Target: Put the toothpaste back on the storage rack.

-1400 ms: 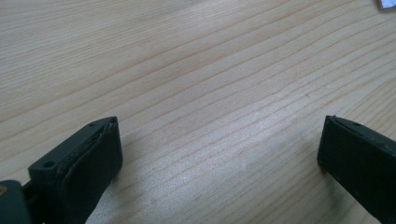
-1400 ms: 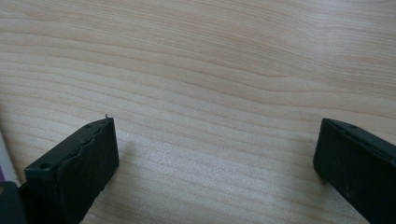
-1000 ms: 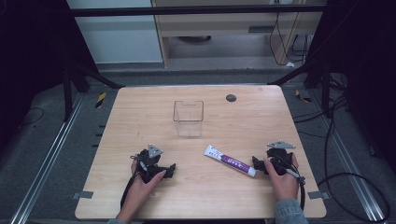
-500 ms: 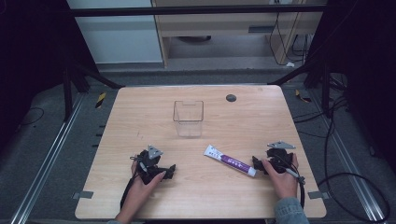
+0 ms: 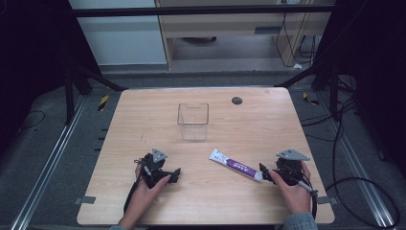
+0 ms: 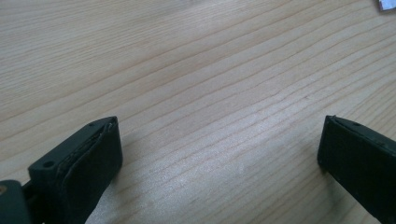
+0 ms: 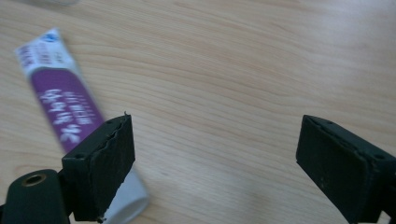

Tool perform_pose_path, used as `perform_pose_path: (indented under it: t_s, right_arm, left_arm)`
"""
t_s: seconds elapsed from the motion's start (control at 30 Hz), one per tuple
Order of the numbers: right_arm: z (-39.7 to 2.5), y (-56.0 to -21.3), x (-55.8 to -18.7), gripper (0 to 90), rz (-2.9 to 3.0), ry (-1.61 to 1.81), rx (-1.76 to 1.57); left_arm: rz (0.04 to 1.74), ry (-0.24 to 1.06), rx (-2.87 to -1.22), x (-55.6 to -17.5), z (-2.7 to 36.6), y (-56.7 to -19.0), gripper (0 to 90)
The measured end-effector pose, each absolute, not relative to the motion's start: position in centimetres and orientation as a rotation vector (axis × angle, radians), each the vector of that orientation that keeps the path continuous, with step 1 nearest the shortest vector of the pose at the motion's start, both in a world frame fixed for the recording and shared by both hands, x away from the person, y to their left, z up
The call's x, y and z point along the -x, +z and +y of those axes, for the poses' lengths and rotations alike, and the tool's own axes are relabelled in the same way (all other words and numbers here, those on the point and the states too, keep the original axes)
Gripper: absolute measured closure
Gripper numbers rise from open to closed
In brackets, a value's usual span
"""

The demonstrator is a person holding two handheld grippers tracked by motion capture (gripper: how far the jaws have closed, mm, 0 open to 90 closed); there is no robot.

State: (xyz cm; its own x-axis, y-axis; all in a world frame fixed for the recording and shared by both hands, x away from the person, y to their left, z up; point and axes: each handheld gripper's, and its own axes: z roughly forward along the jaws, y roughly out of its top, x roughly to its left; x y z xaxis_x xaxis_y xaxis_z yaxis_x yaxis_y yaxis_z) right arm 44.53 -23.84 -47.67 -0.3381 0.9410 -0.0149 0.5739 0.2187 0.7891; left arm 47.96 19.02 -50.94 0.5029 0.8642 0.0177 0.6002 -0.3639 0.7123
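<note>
A purple and white toothpaste tube (image 5: 235, 165) lies flat on the wooden table (image 5: 143, 115), near the front and right of centre. My right gripper (image 5: 263, 173) sits at the tube's cap end, low over the table, jaws open. In the right gripper view the tube (image 7: 65, 107) runs under the left jaw, while the gap of the right gripper (image 7: 215, 158) holds bare wood. My left gripper (image 5: 175, 175) rests open at the front left, pointing right. Between the jaws of the left gripper (image 6: 219, 154) there is bare wood too.
A clear square plastic container (image 5: 193, 121) stands upright mid-table, behind the tube. A small dark round spot (image 5: 236, 100) marks the table farther back. Cables trail off both grippers toward the front edge. Dark frame legs and floor cables surround the table.
</note>
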Motion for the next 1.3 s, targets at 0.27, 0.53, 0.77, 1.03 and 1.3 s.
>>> perform_pose_path:
  t_s: [0.27,0.53,0.77,1.03,1.3]
  right_arm:
    - [-21.4,-46.6,-43.4,14.6,2.086,0.989,-1.296]
    - [-17.3,-47.2,-43.6,20.0,2.225,0.972,-1.209]
    - [-15.7,-46.8,-44.5,19.8,2.325,0.914,-1.158]
    - [-14.9,-46.0,-45.8,22.6,2.416,0.874,-1.108]
    - [-14.6,-45.9,-46.7,36.5,2.457,0.858,-1.097]
  left_arm:
    - [1.194,0.521,-2.099,-48.0,19.0,-50.9,0.0]
    - [1.201,0.525,-2.097,-48.1,18.9,-50.9,0.0]
    - [1.201,0.524,-2.093,-48.2,18.8,-50.9,0.0]
    - [1.199,0.522,-2.091,-48.3,18.7,-50.9,0.0]
    - [1.197,0.521,-2.097,-48.3,18.7,-50.9,0.0]
